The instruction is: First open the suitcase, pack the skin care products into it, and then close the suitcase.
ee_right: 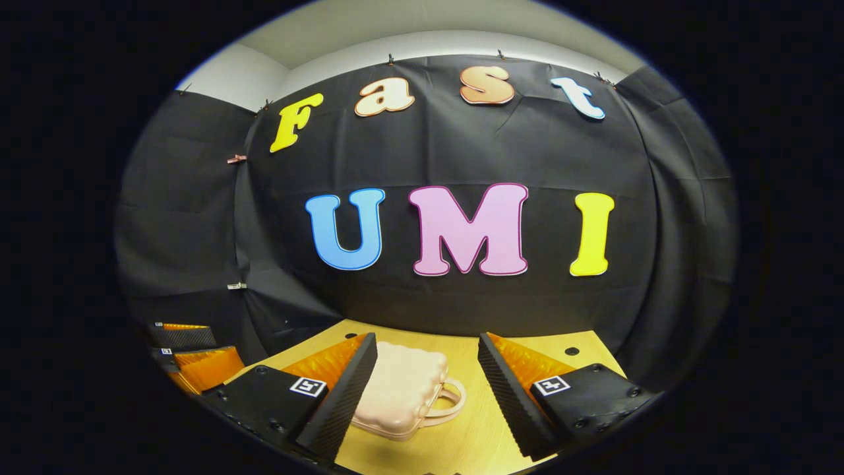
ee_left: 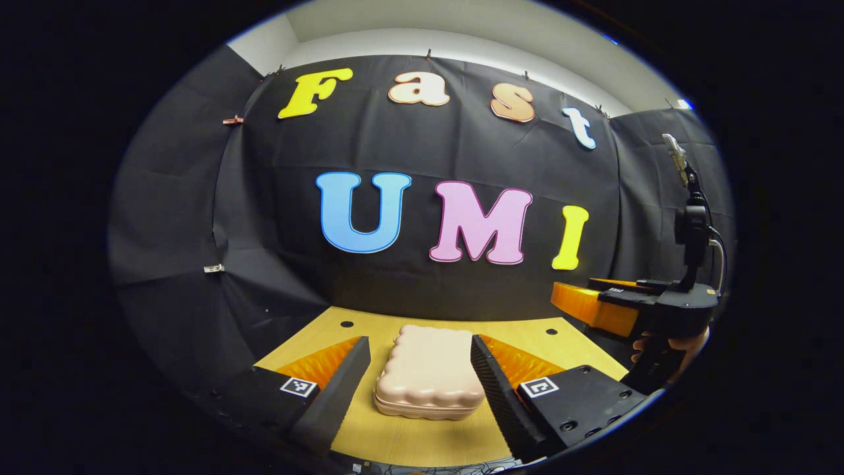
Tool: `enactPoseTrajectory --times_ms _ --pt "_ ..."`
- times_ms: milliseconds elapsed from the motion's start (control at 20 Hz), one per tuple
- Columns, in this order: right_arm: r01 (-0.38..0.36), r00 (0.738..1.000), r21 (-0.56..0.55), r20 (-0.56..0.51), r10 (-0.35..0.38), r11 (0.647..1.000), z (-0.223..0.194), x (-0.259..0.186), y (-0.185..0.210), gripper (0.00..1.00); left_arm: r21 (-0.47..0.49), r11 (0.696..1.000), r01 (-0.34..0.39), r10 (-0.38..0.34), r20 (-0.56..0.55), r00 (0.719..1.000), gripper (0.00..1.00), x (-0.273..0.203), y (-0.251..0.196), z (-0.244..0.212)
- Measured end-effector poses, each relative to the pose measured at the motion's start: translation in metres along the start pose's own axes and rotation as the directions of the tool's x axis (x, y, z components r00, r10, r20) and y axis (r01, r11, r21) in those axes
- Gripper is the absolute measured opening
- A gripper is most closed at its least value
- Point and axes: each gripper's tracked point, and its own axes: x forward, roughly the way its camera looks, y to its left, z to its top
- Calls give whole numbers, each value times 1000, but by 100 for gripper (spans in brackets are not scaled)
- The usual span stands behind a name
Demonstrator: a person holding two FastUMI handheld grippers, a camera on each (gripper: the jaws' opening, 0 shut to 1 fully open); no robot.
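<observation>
Hovering over the wooden table [ee_left: 409, 448], I hold the left gripper [ee_left: 420, 376] and right gripper [ee_right: 427, 376] wide open and empty above the closed pink suitcase [ee_left: 428, 376] lying flat there.

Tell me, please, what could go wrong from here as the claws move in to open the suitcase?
The suitcase lies shut and flat on the table with nothing bracing it, so a one-sided push from the left claw may slide it rather than lift the lid. Its handle faces the right claw, whose open fingers could snag it. The skin care products are not visible, so reaching for them blind risks a knock.
</observation>
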Motion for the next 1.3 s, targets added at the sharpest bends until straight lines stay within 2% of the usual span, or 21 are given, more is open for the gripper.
enactPoseTrajectory --times_ms 200,600,1300 --pt "-1 1000 -1 2 1 1000 3 0 1 97 27 1000 -15 15 15 1000 96 -5 2 6" --pt "-12 1000 -19 -1 12 1000 0 2 7 97 9 1000 -27 27 0 1000 96 -10 7 -2" --pt "16 1000 -22 -24 -17 1000 -10 15 -1 98 -15 999 -32 31 -22 999 96 2 17 -11"
